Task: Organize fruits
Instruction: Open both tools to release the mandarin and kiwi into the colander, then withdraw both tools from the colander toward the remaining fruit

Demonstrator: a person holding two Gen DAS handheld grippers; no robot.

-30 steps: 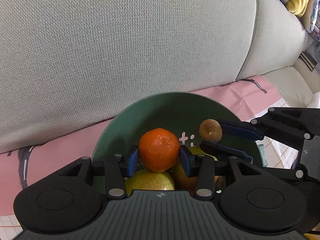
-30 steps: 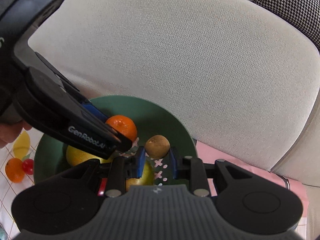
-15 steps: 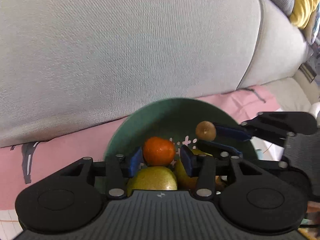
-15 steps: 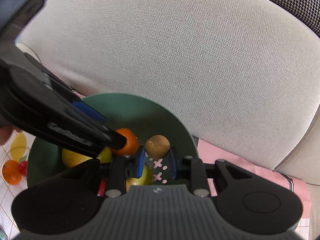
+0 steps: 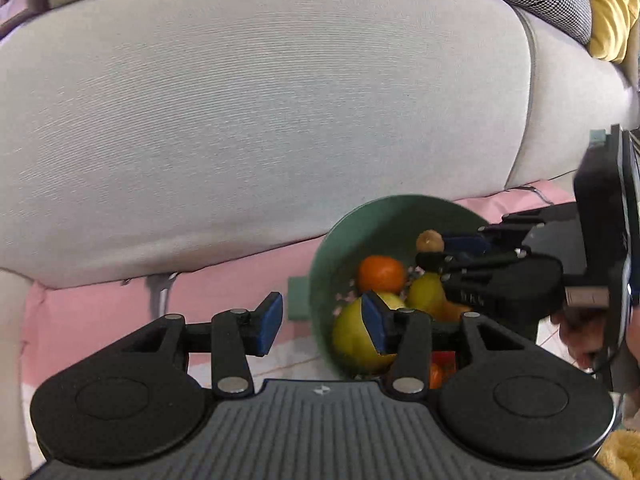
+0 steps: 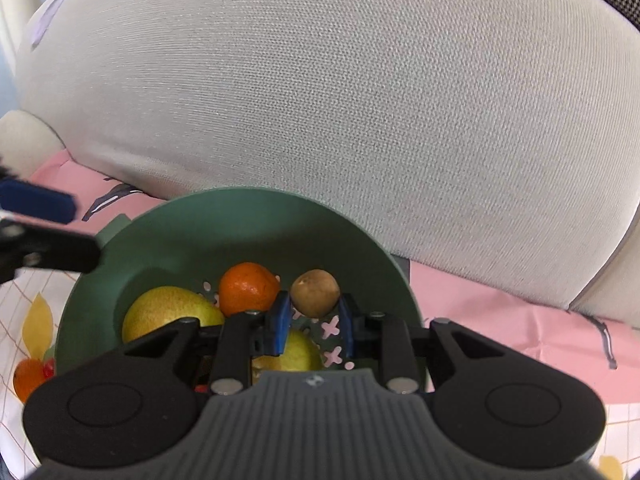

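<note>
Lower part of green bowl (image 6: 240, 216) is hidden behind the right gripper (image 6: 311, 320) body in right wrist view; red item under the fruit only peeks out, can't identify. In left wrist view bowl (image 5: 332, 248) is partly covered by the left gripper's right finger and by the right gripper (image 5: 430, 254) coming in from the right edge; person's hand (image 5: 580, 332) behind it is cut off and blurred. Left wrist frame is motion-blurred overall. Right gripper is clamped on a small brown fruit (image 6: 315, 293), blue pads touching it on both sides, held just above the bowl interior near its far-right side; same brown fruit (image 5: 430, 241) shows at the fingertips in left view. Left gripper (image 5: 322, 322) is spread wide, nothing between the pads, sitting off the bowl's left rim with one pad over pink cloth (image 5: 224, 280) and the other pad in front of a yellow-green pear (image 5: 354, 336). In right view only its blue pad and black finger tip (image 6: 48, 248) enter from the left edge, beside the rim. Inside bowl: orange tangerine (image 6: 248, 289) lying against pear (image 6: 168, 312), second yellow fruit (image 6: 296, 354) mostly hidden behind right gripper fingers. Bowl stands on pink cloth in front of grey sofa cushion (image 6: 360, 100). Printed tablecloth (image 6: 24, 320) at left edge, partly cut off.
</note>
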